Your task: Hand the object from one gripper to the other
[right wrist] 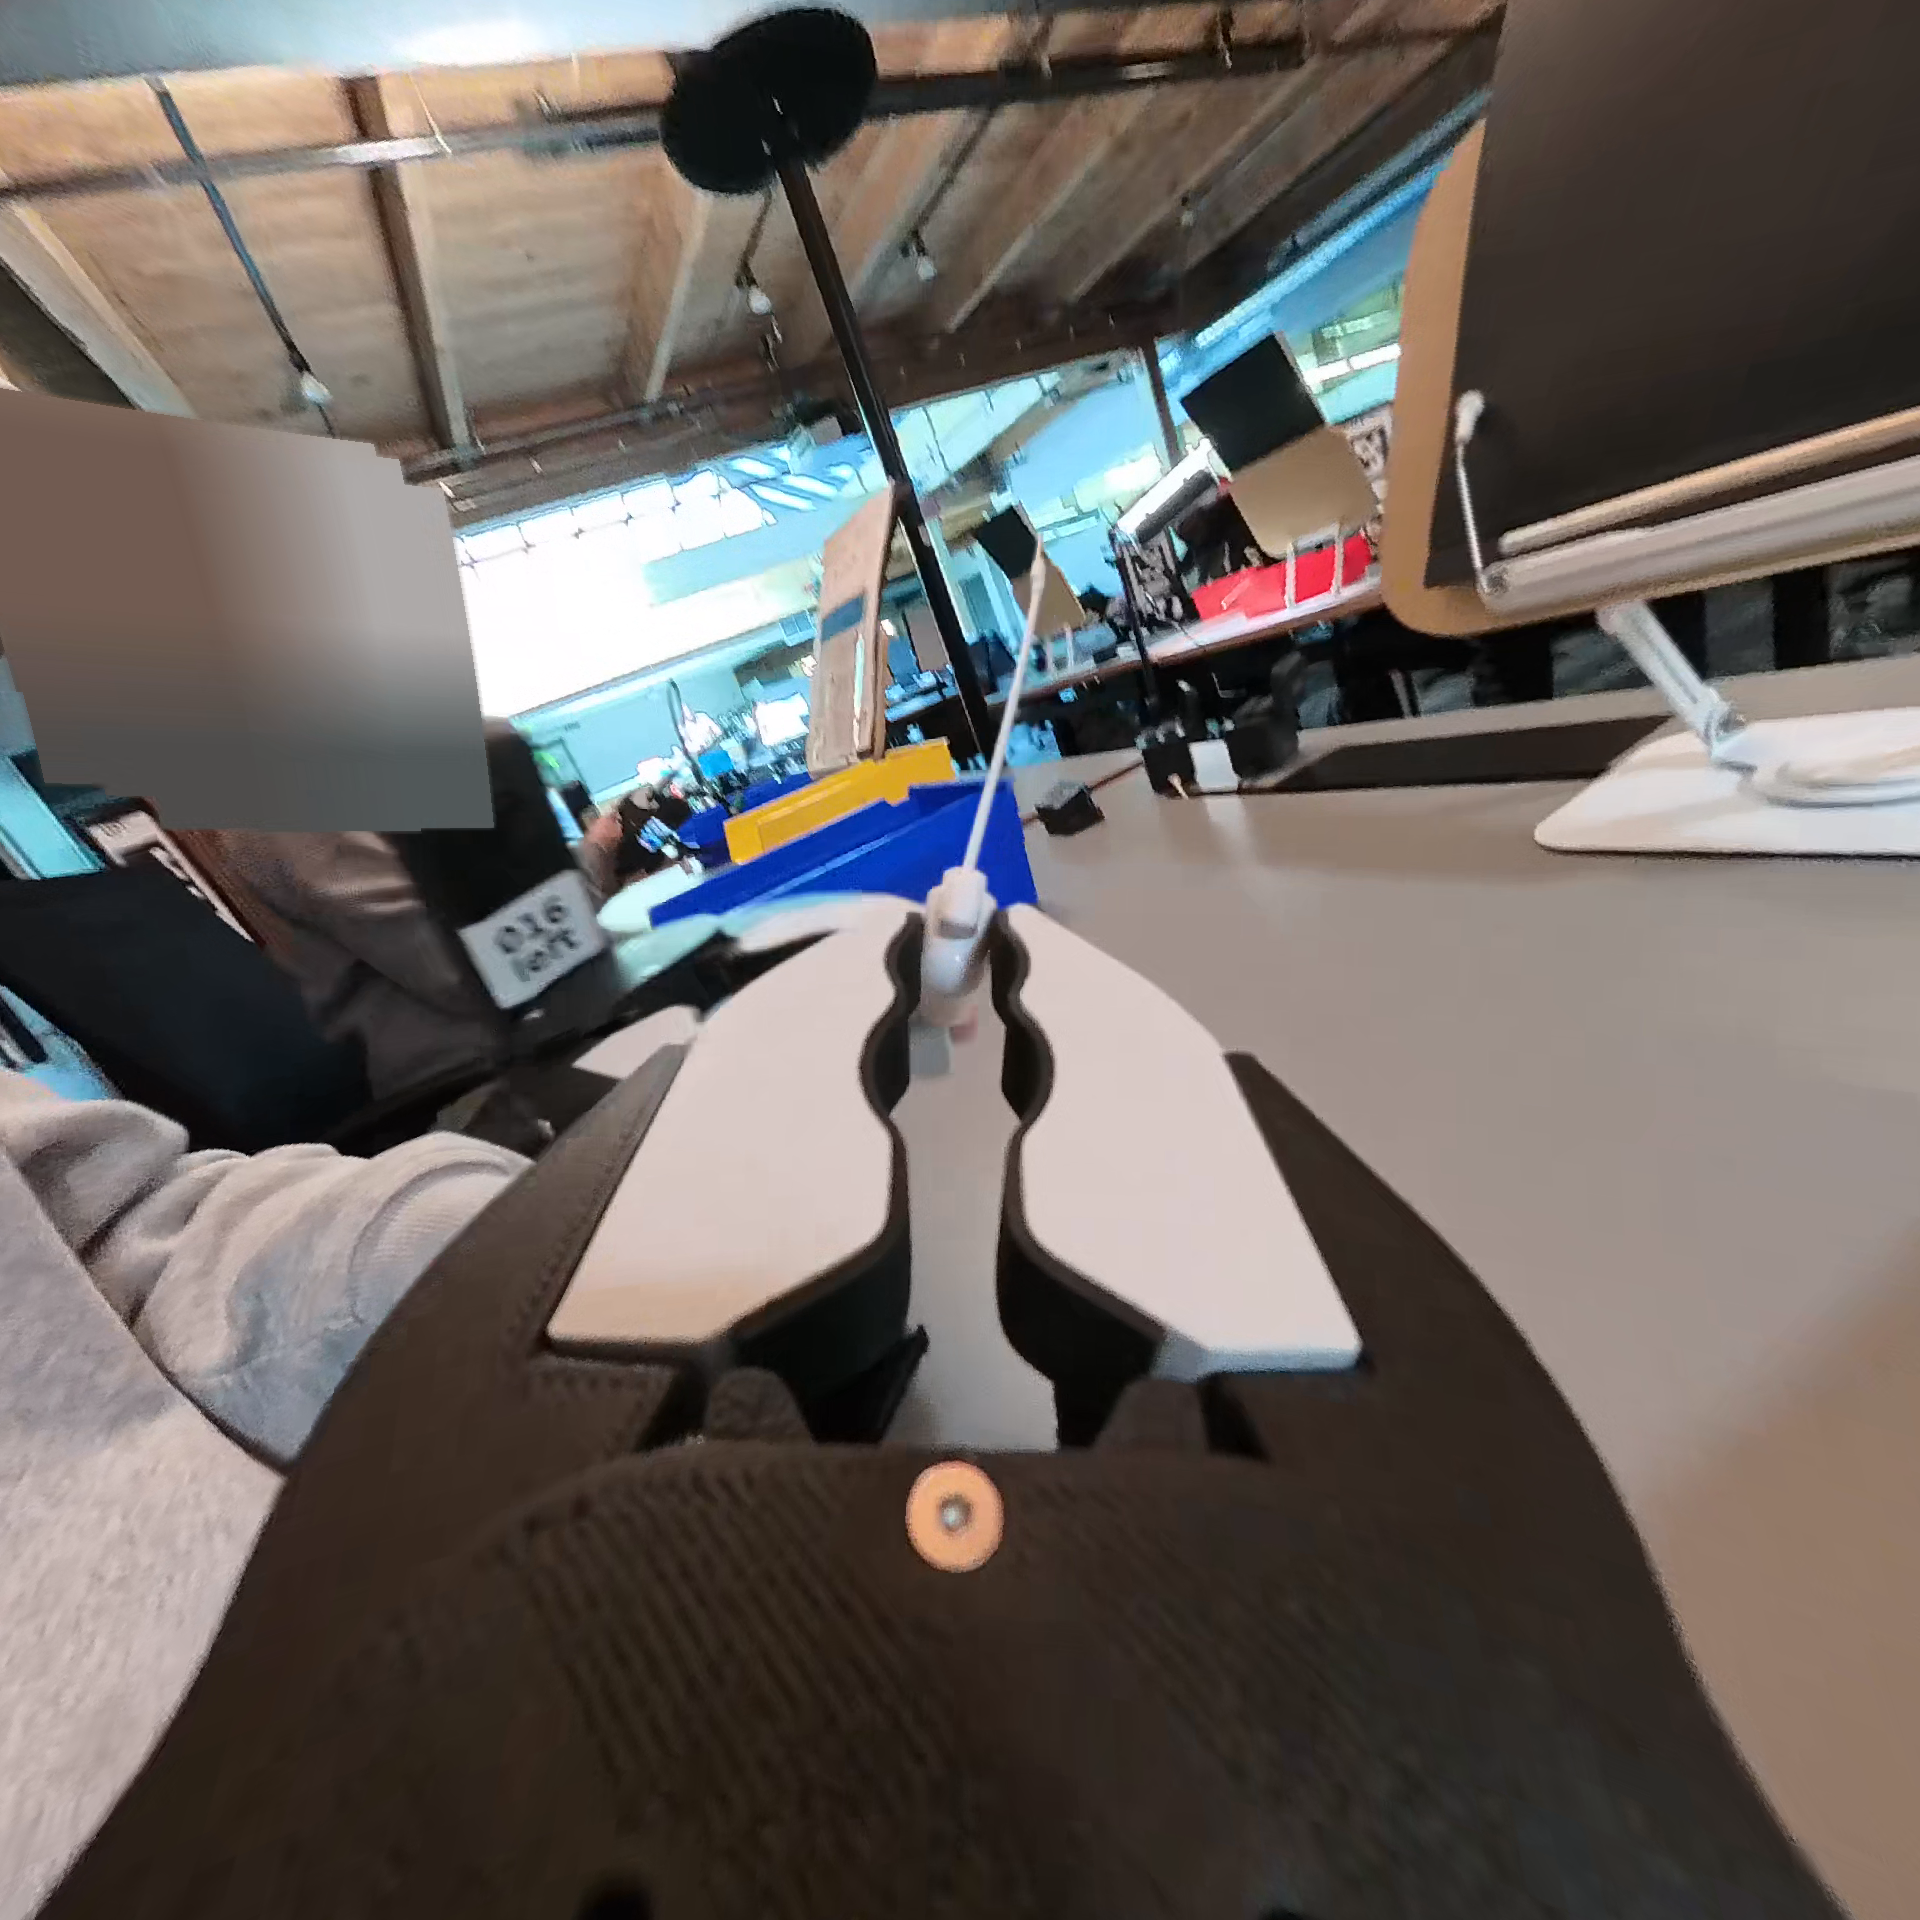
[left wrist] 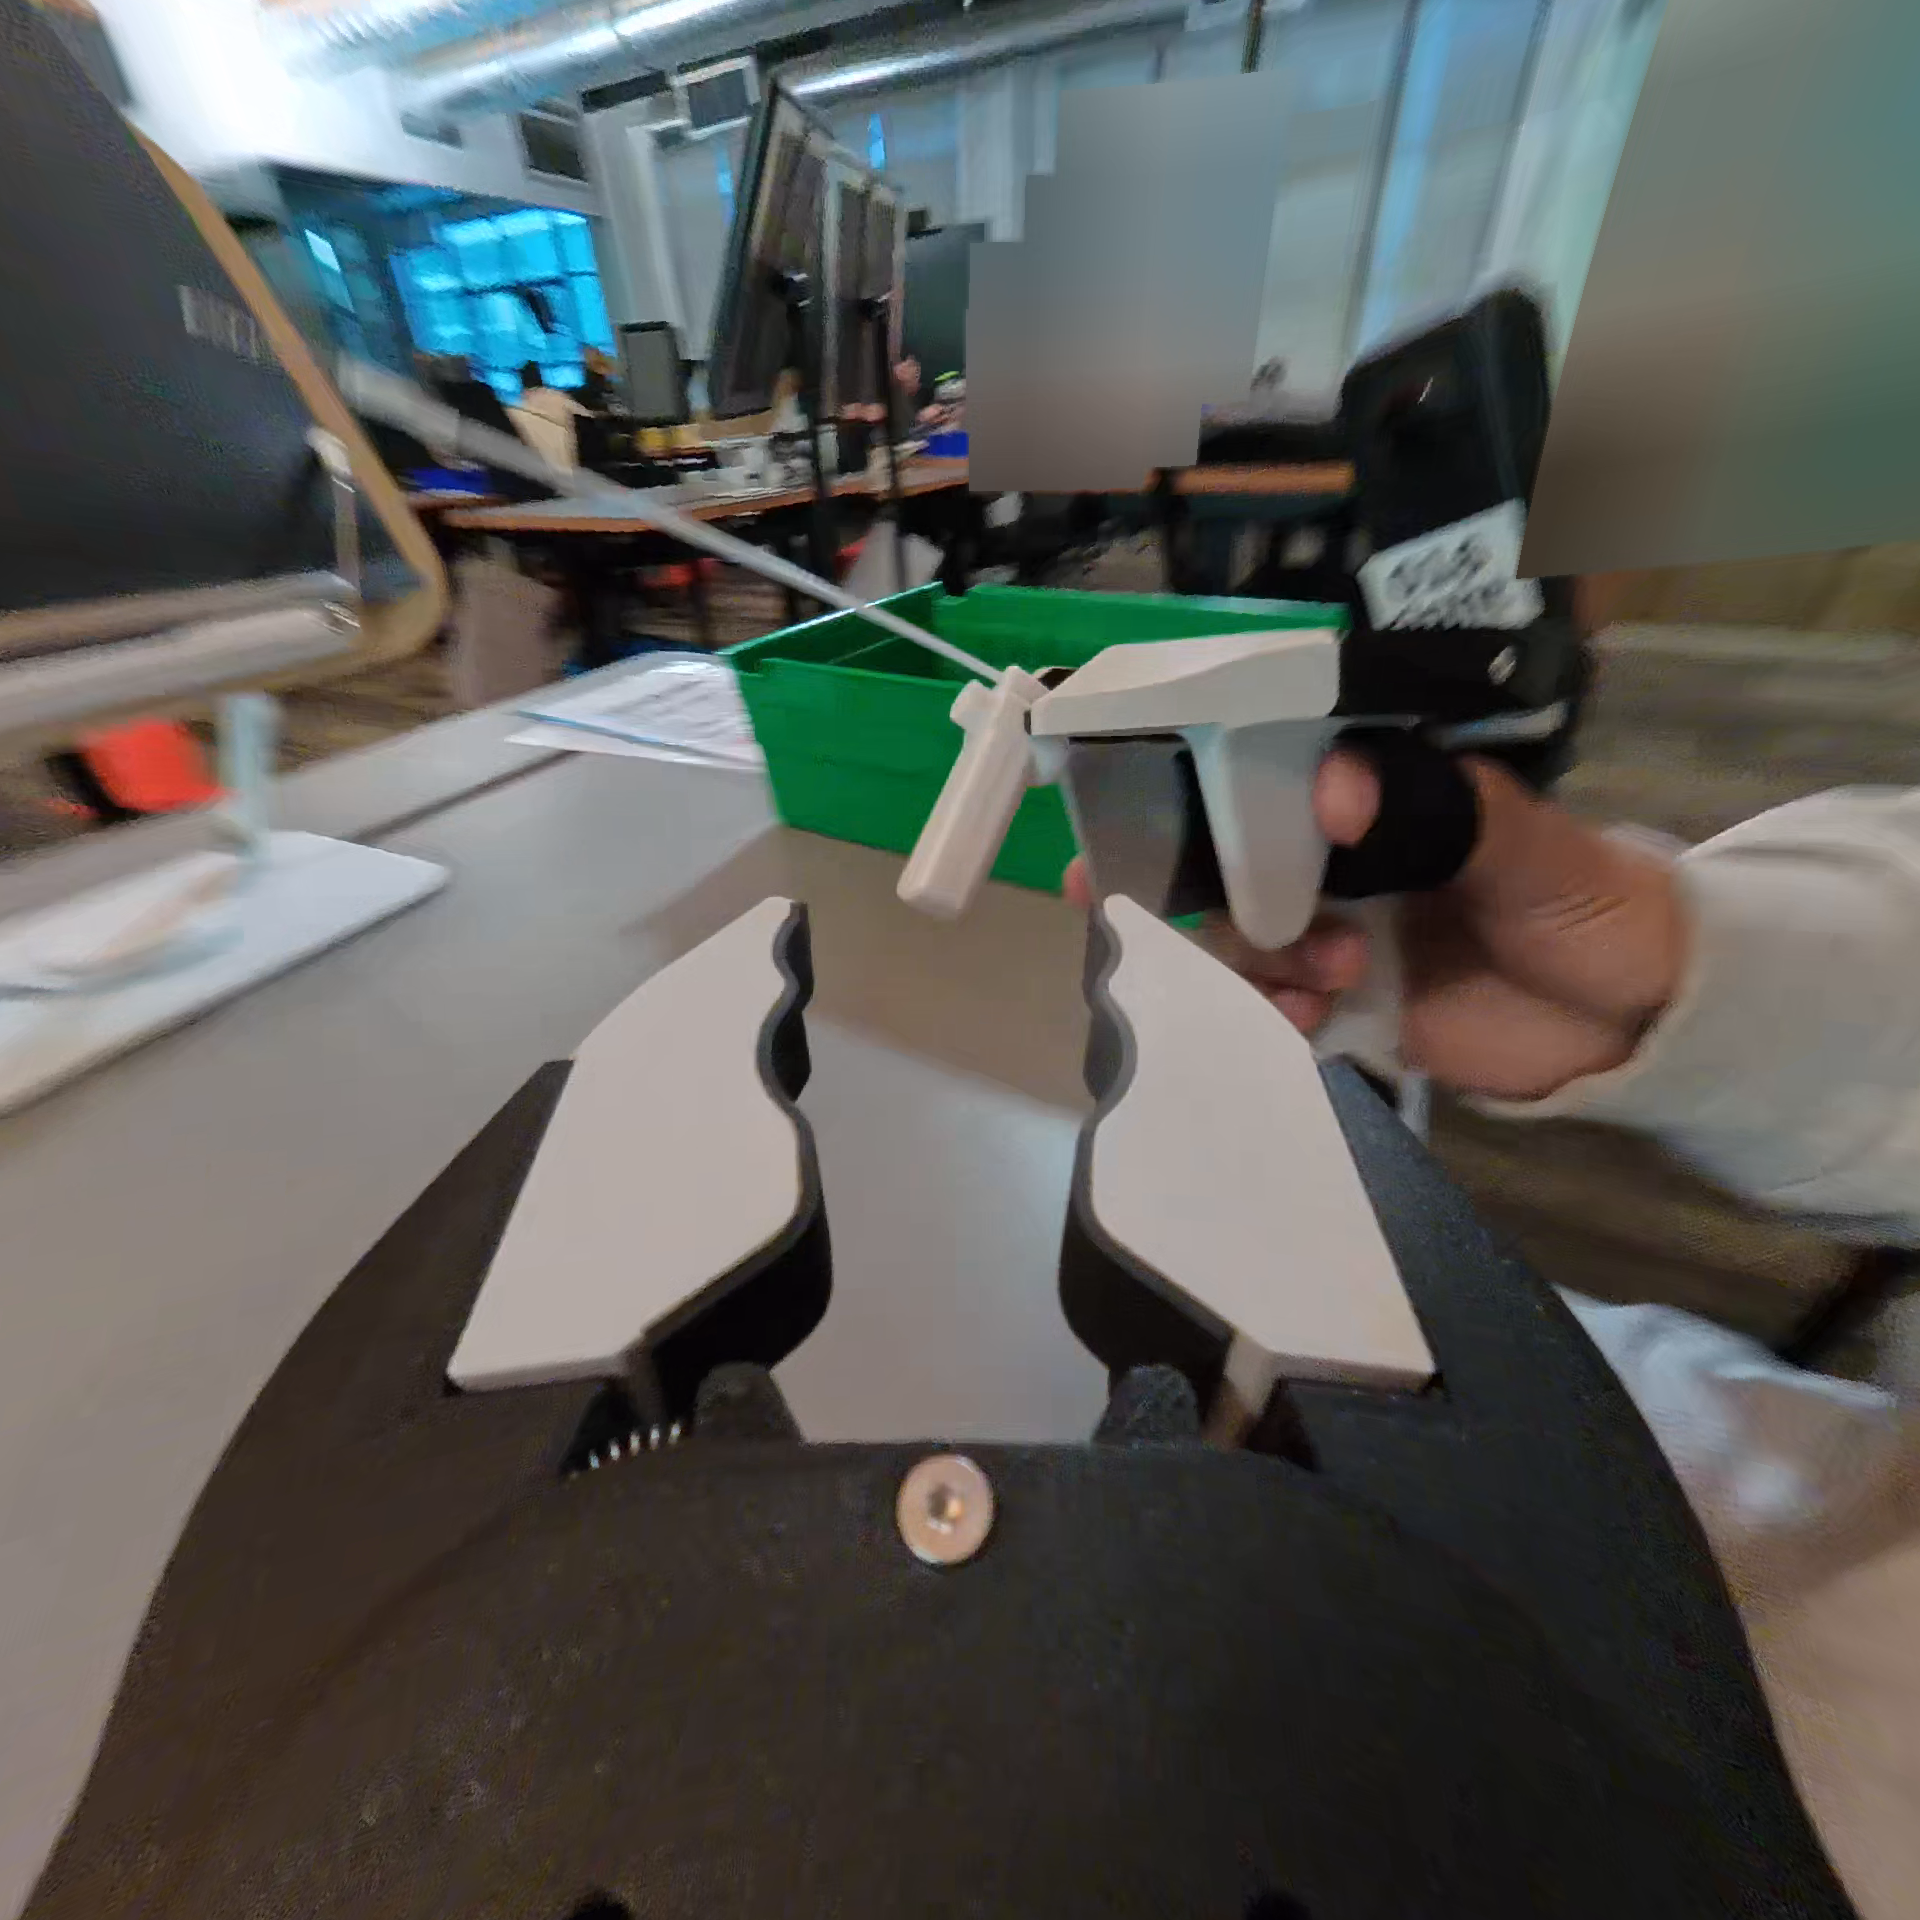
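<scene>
The swab (right wrist: 961, 914), a white plastic handle with a long thin stick, is pinched at the handle between the tips of the right tool (right wrist: 958, 971), jaws narrowed onto it, held up off the worktop (right wrist: 1351, 1039). In the left wrist view it sits at about 1 o'clock from the left tool (left wrist: 945, 925), whose jaws are wide with nothing between them. The handle hangs toward 7 o'clock, the stick (left wrist: 665, 520) runs off to 10 o'clock, and a green bin (left wrist: 862, 748) is behind. It is judged very light; the handle is rigid and smooth, so some slip is possible. The stick is likely whippy and bendable and is best not gripped. The free lower handle end is the best hold, and it is just beyond the left fingertips (left wrist: 774, 920).
</scene>
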The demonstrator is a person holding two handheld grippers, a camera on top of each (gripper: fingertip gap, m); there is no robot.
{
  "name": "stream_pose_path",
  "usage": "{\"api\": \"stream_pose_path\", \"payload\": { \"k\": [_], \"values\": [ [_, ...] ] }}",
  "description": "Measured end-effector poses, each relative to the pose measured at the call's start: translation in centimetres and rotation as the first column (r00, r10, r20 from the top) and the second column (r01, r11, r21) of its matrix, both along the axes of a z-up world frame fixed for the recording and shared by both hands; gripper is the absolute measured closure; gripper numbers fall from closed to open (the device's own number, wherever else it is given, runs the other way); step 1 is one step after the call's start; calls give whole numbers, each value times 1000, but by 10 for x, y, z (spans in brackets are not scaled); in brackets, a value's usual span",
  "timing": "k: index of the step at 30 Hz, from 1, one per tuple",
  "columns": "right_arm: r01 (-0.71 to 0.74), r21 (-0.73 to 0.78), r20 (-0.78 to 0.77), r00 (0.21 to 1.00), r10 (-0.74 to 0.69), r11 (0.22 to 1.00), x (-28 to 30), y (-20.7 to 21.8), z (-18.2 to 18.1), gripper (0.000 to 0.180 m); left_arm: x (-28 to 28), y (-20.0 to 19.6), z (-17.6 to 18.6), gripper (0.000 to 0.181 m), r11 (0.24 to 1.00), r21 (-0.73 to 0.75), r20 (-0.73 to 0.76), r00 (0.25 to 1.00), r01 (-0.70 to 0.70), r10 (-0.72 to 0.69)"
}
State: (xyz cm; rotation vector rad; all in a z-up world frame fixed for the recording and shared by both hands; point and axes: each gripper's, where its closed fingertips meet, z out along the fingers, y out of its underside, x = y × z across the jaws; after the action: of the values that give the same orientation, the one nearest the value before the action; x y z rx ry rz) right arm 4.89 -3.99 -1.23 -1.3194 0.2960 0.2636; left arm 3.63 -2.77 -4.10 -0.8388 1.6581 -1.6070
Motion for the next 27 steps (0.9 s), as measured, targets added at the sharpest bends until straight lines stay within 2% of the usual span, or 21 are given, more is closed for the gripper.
{"api": "stream_pose_path", "payload": {
  "k": [1,3,5,7,9,14,19,27],
  "values": [
    [-14,40,-6,1000,14,999,-1,-1,4,167,-2,-4,2,133,992,-105,-39,997,67,-71],
    [-40,137,-38,998,46,990,-3,-4,12,167,-9,-11,8,134,905,-376,-108,961,199,-256],
    [-46,230,-90,994,69,972,-3,-6,17,167,-12,-10,18,138,736,-628,-114,906,251,-407],
    [-36,292,-147,986,82,956,-3,-7,17,167,-12,-2,25,143,598,-764,-79,885,242,-459],
    [-40,294,-181,979,97,955,-4,-3,13,167,-13,1,27,149,546,-801,-59,875,246,-480],
    [-62,265,-121,988,97,962,-15,4,12,167,-15,0,30,169,574,-775,-50,879,265,-474],
    [-70,212,-83,992,90,975,-19,10,4,167,-14,9,33,170,590,-766,-26,905,255,-425],
    [-80,173,-16,996,84,982,-20,11,4,167,-16,10,34,170,612,-742,-22,904,271,-427]
  ]
}}
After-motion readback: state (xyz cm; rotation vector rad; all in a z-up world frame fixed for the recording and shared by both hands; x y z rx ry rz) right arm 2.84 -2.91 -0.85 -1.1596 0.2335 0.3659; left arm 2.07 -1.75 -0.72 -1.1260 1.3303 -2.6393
